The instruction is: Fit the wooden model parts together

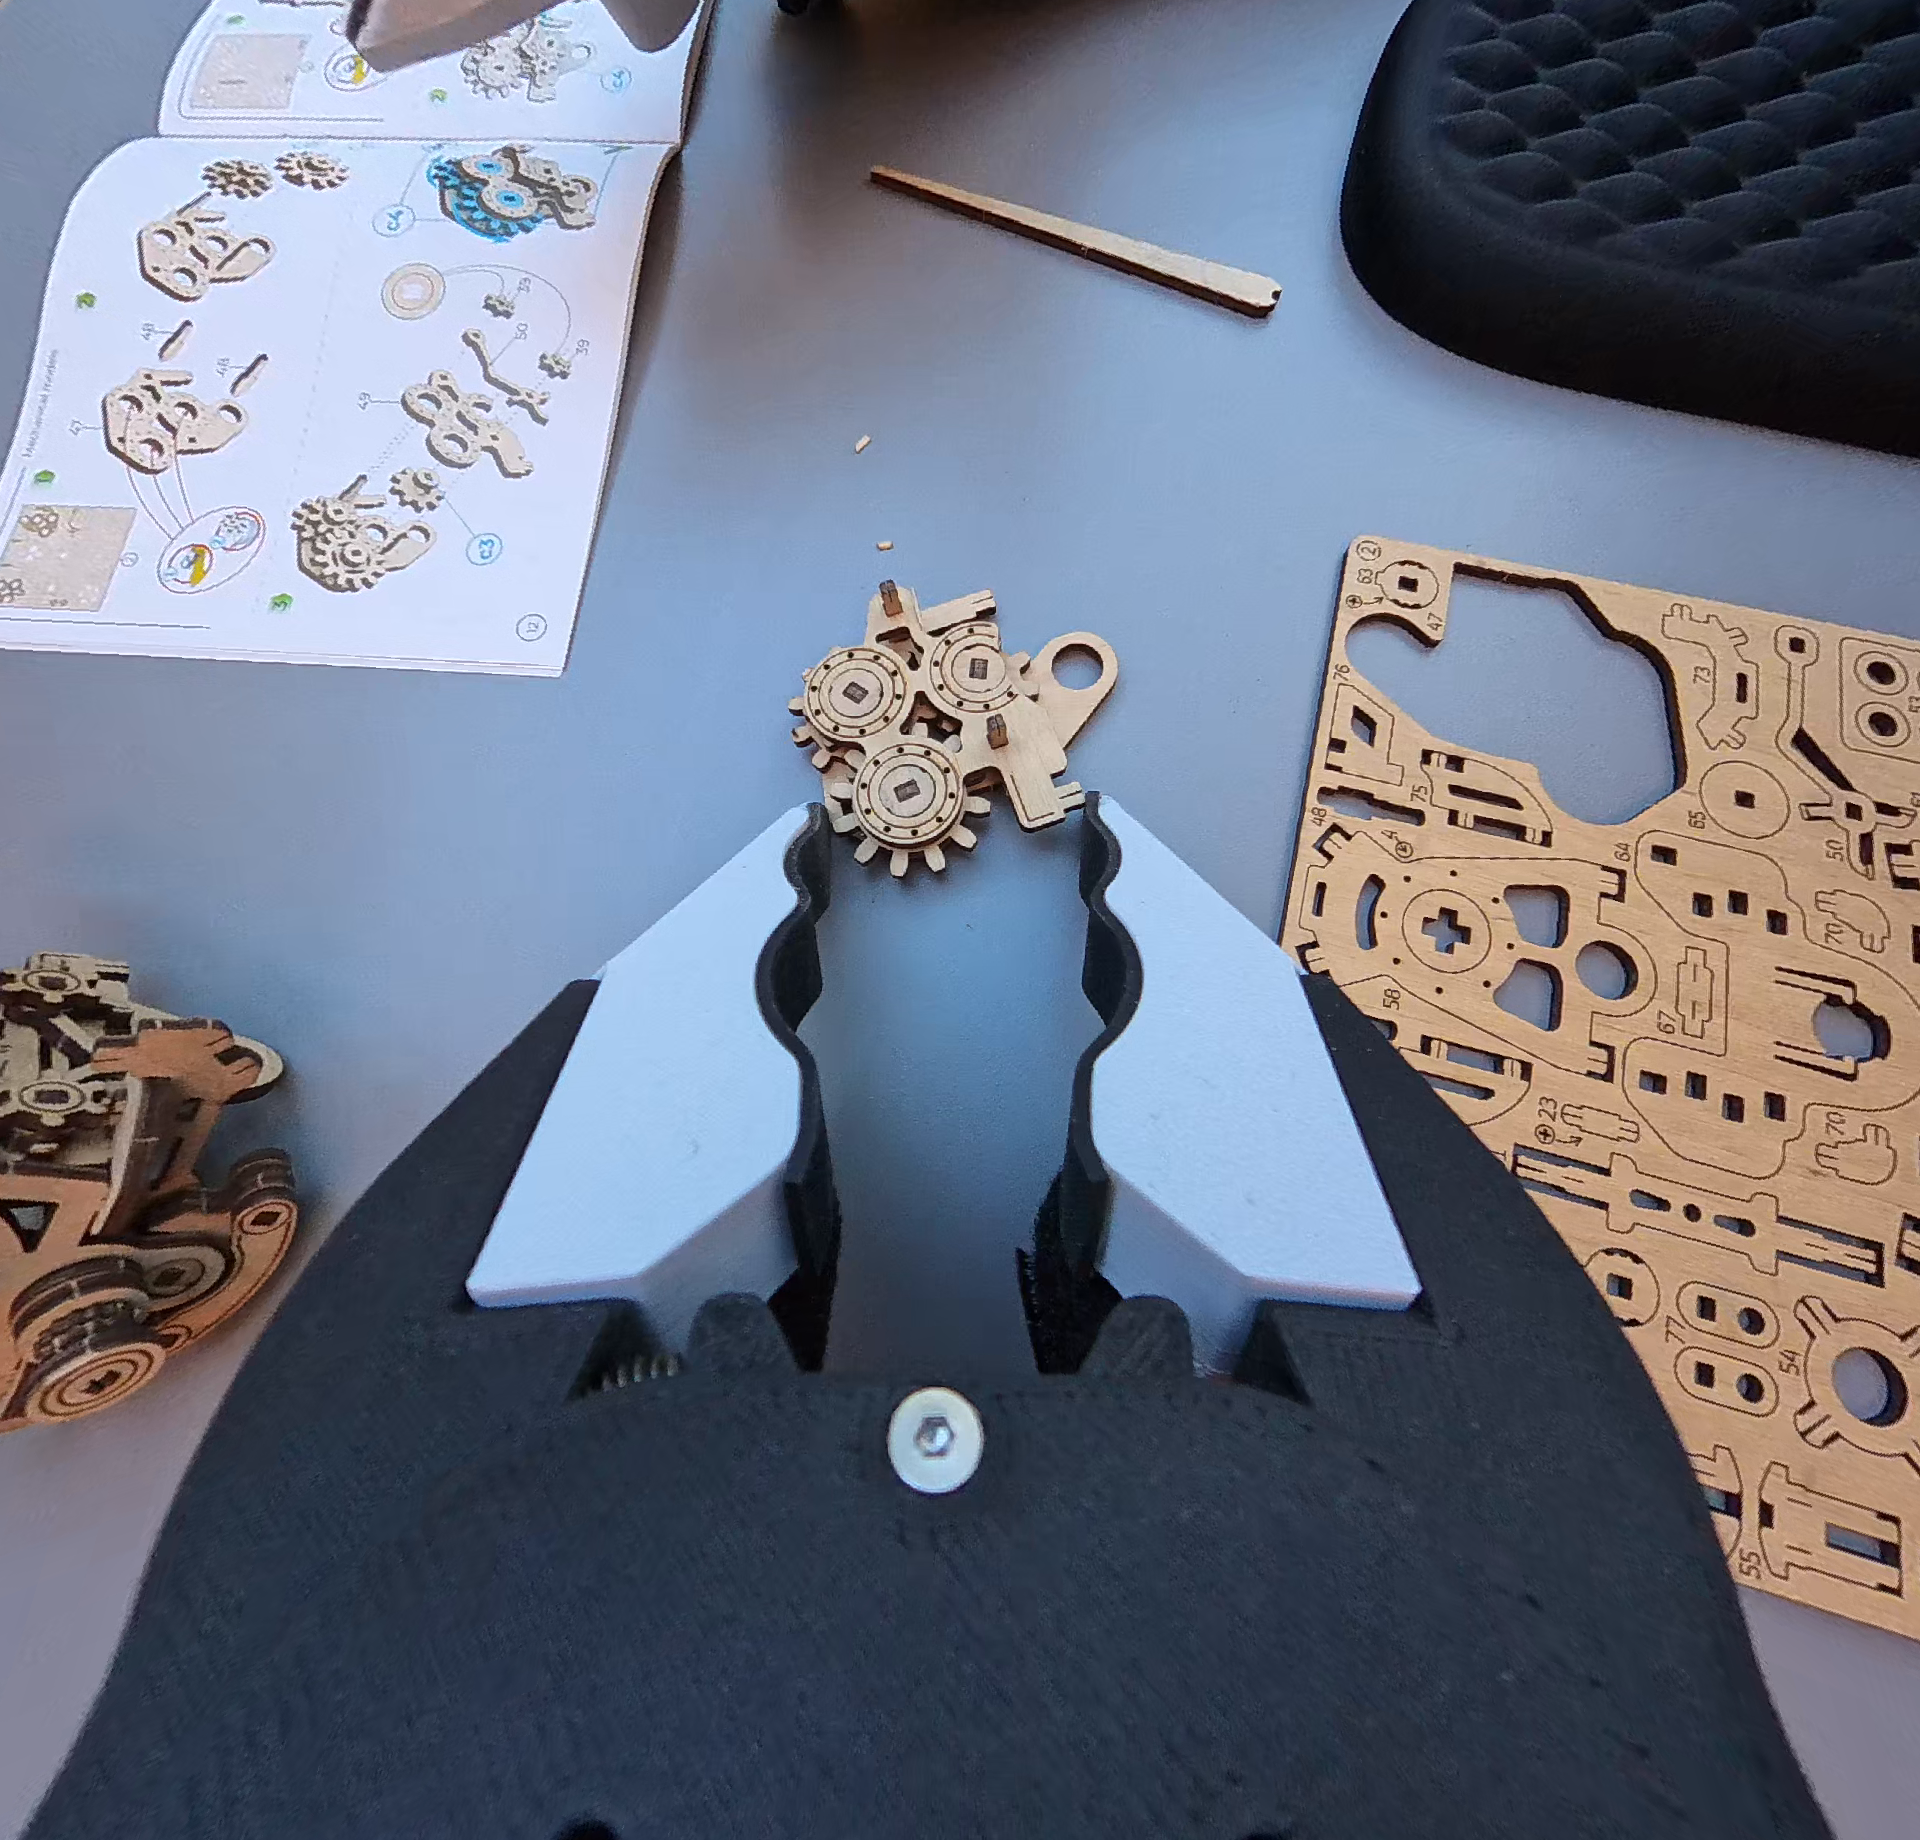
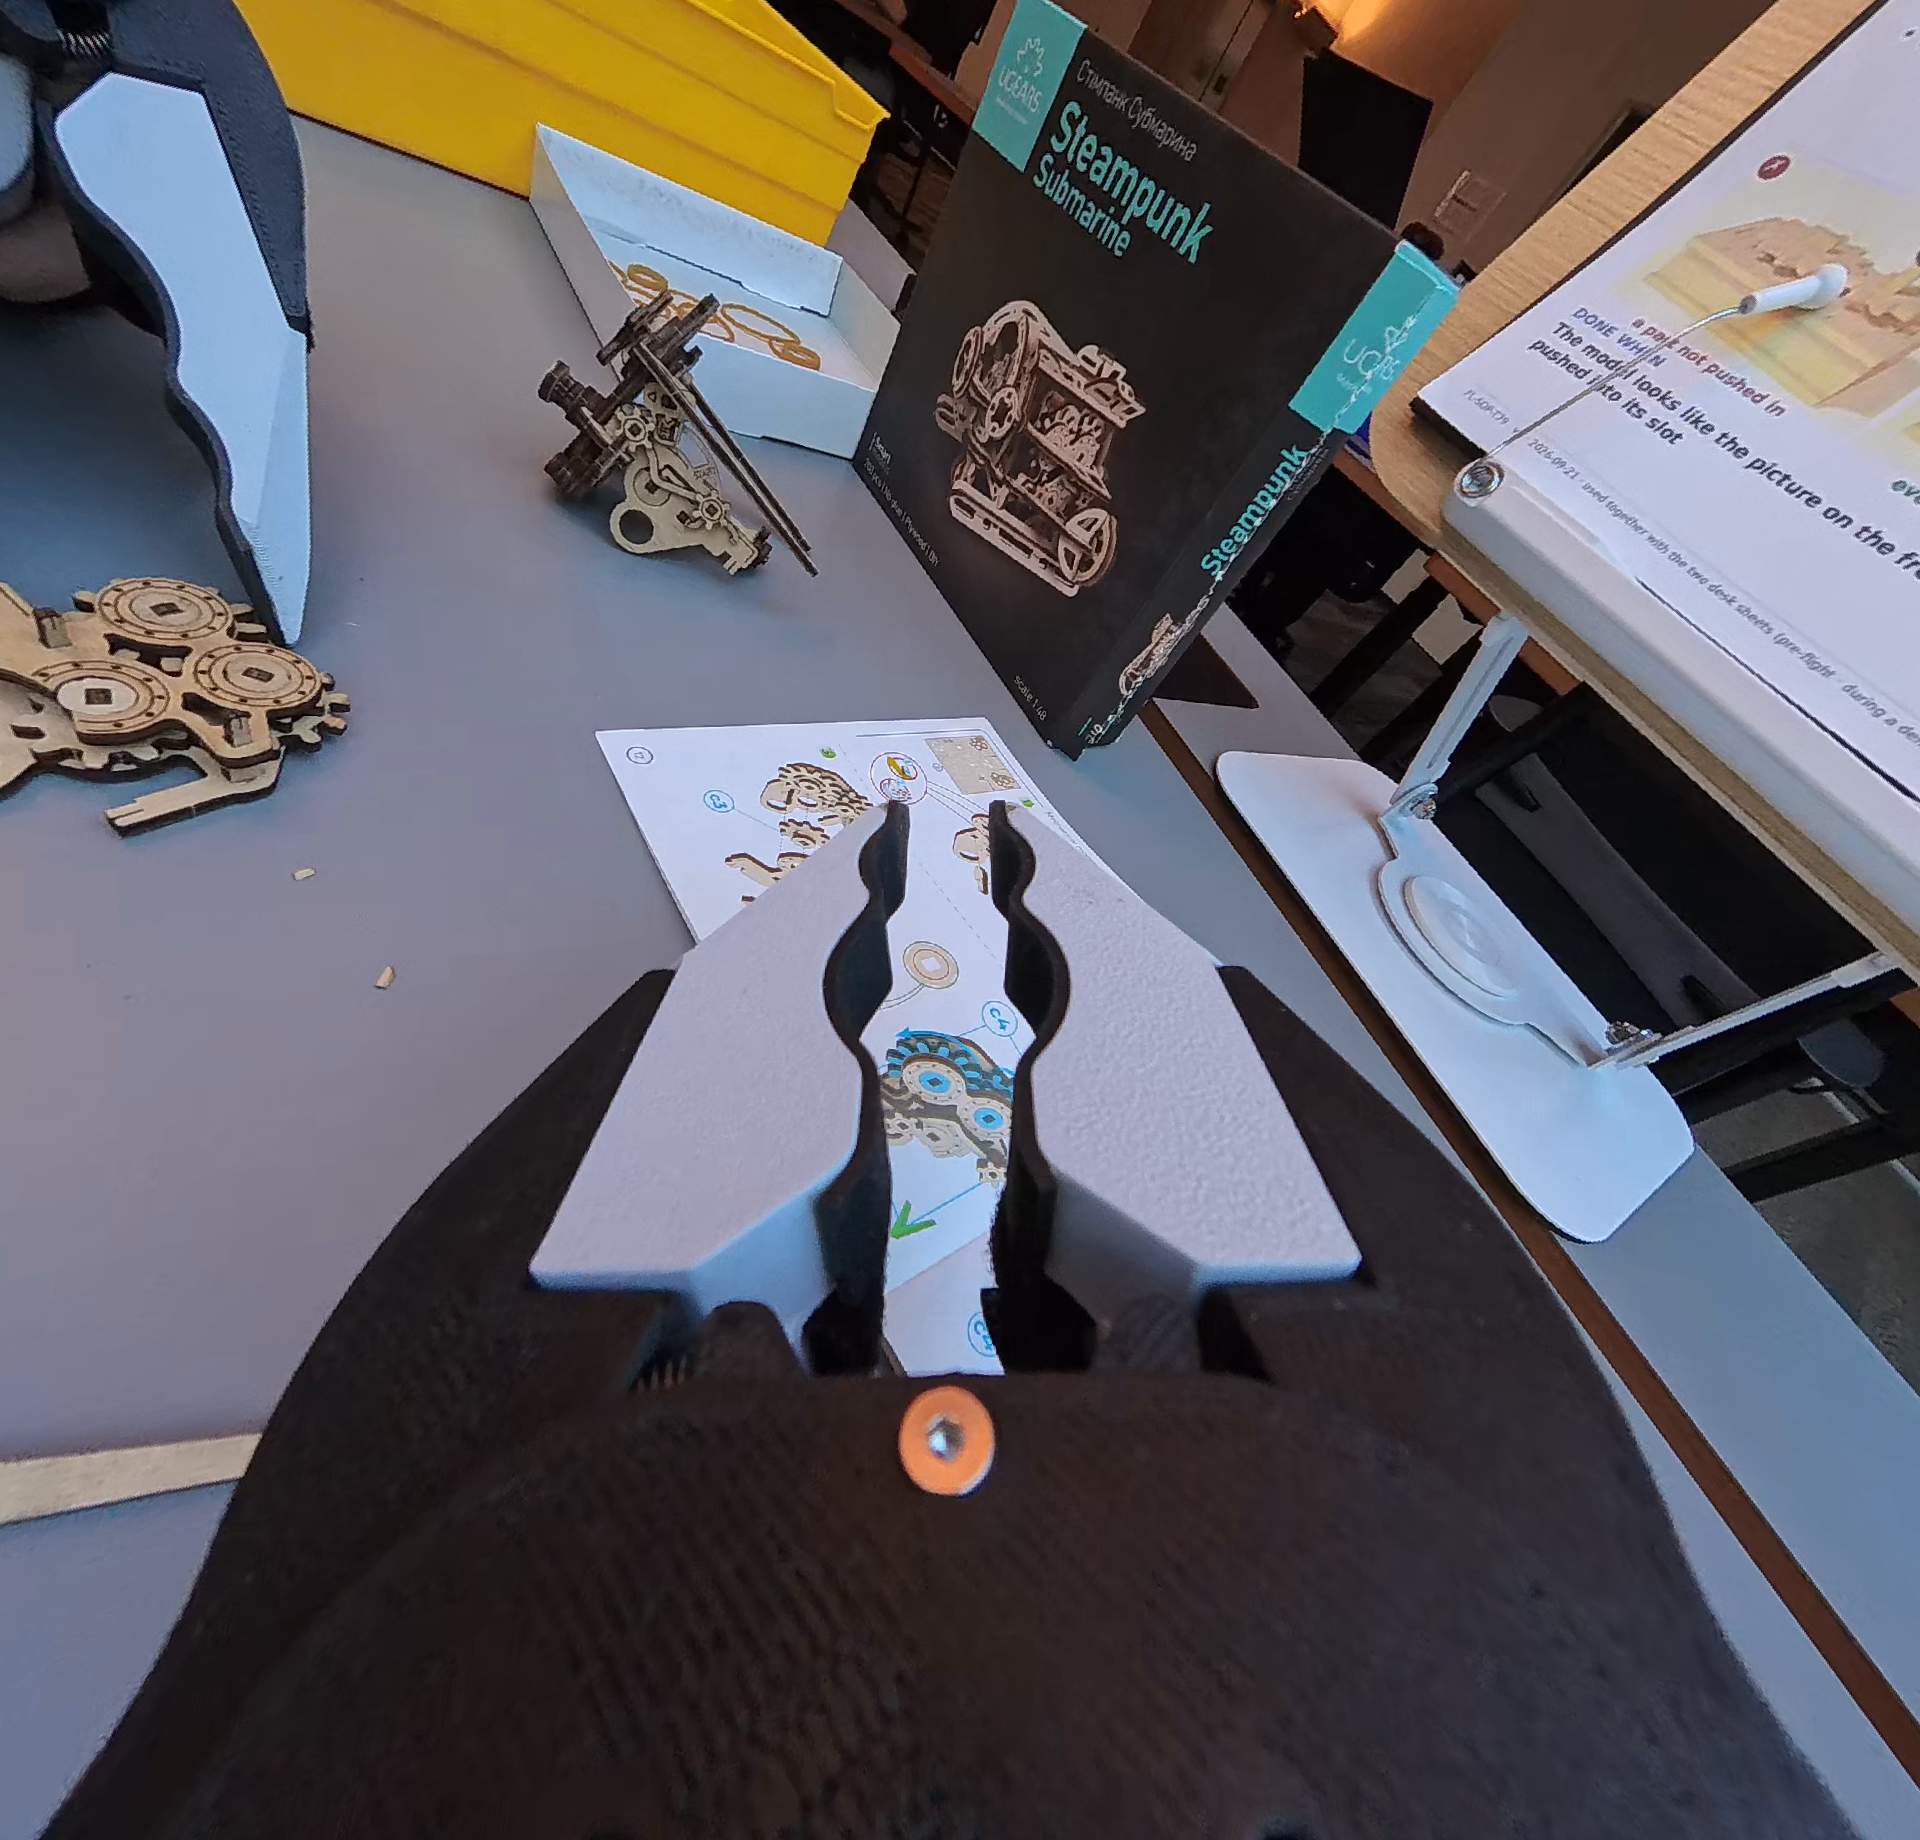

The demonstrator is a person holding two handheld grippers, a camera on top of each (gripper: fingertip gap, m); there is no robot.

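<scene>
Lying flat on the grey surface (image 1: pixel 727 855), the three-gear plywood assembly (image 1: pixel 940 725) sat just ahead of the left tongs (image 1: pixel 951 819), which were spread wide w/ nothing between them; the nearest gear's teeth reached into the gap. Right tongs (image 2: pixel 945 814) hung over the open instruction booklet (image 2: pixel 790 834), narrowly parted, empty. Judging by looks: thin laser-cut ply, light, stiff but brittle, so gear teeth & small pegs prob. snap under a hard pinch. Safer hold seems the solid plate edge near the ring tab (image 1: pixel 1081 673), not the gears. Punched parts sheet (image 1: pixel 1621 1063) lay to the right, a darker built sub-assembly (image 1: pixel 125 1188) at left.
</scene>
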